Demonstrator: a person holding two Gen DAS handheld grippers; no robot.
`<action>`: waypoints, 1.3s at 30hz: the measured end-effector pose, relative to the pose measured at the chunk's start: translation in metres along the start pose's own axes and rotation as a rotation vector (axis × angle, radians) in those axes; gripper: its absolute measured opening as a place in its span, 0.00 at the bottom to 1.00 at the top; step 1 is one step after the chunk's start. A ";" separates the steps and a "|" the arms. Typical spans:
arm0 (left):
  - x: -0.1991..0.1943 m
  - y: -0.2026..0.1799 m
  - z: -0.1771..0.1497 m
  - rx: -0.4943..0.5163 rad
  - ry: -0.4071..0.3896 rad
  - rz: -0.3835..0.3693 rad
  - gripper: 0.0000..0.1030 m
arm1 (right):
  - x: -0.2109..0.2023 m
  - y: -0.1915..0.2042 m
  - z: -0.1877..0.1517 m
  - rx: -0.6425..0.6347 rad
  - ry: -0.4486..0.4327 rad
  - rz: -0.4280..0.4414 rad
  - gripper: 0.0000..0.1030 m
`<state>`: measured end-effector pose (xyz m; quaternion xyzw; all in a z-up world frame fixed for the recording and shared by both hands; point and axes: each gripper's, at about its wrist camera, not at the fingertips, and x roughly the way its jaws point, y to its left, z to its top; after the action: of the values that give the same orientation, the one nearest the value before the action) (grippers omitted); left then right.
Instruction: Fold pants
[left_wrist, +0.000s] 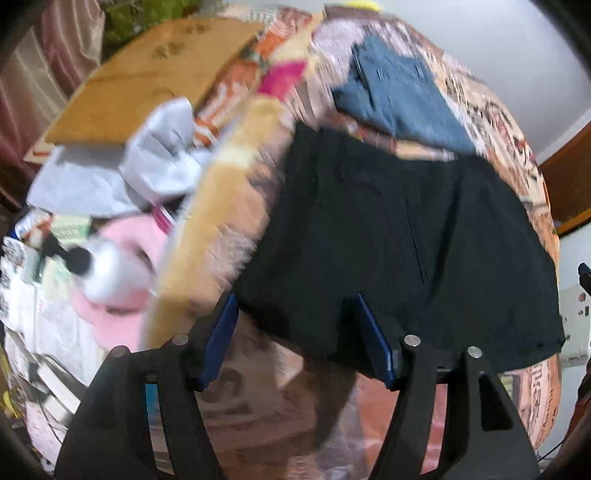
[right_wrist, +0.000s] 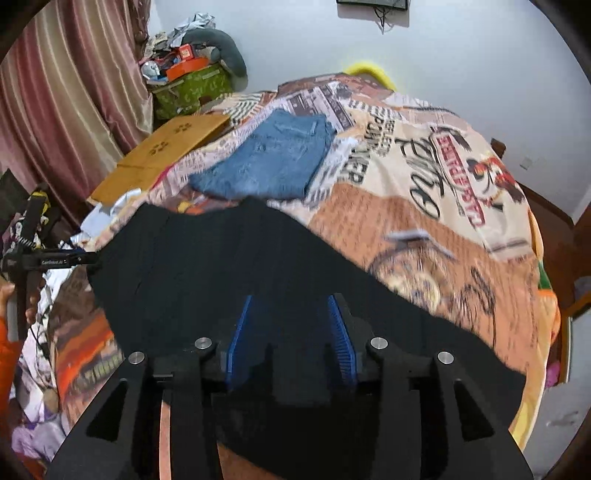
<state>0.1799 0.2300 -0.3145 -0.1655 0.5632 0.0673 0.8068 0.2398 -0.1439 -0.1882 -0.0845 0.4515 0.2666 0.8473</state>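
The black pants (left_wrist: 399, 236) lie spread on the printed bedspread (left_wrist: 258, 398), and show in the right wrist view (right_wrist: 229, 266) too. My left gripper (left_wrist: 295, 299) is open, its blue pads straddling the pants' near edge, with nothing pinched. My right gripper (right_wrist: 290, 299) is open over the black cloth, which lies between and under its fingers (right_wrist: 341, 339). The left gripper's tip shows at the left edge of the right wrist view (right_wrist: 79, 259), next to the pants' left side.
A folded blue pair of jeans (right_wrist: 266, 162) lies farther back on the bed. A flat cardboard sheet (right_wrist: 162, 155) lies at the bed's left edge. Grey and pink clothes (left_wrist: 122, 206) and clutter are piled on the left. A wall and wooden frame (right_wrist: 554, 214) are on the right.
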 end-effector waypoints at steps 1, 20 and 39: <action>0.006 -0.006 -0.004 0.010 0.001 0.023 0.63 | 0.002 -0.003 -0.006 0.013 0.010 0.003 0.37; -0.004 -0.040 -0.015 0.181 -0.056 0.205 0.62 | 0.008 -0.033 -0.078 0.179 0.100 0.029 0.38; 0.001 -0.179 -0.028 0.396 0.007 -0.111 0.75 | 0.017 0.018 -0.042 0.112 0.040 0.146 0.47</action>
<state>0.2077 0.0527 -0.2896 -0.0345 0.5581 -0.0899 0.8242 0.2074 -0.1384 -0.2243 -0.0092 0.4874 0.3004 0.8198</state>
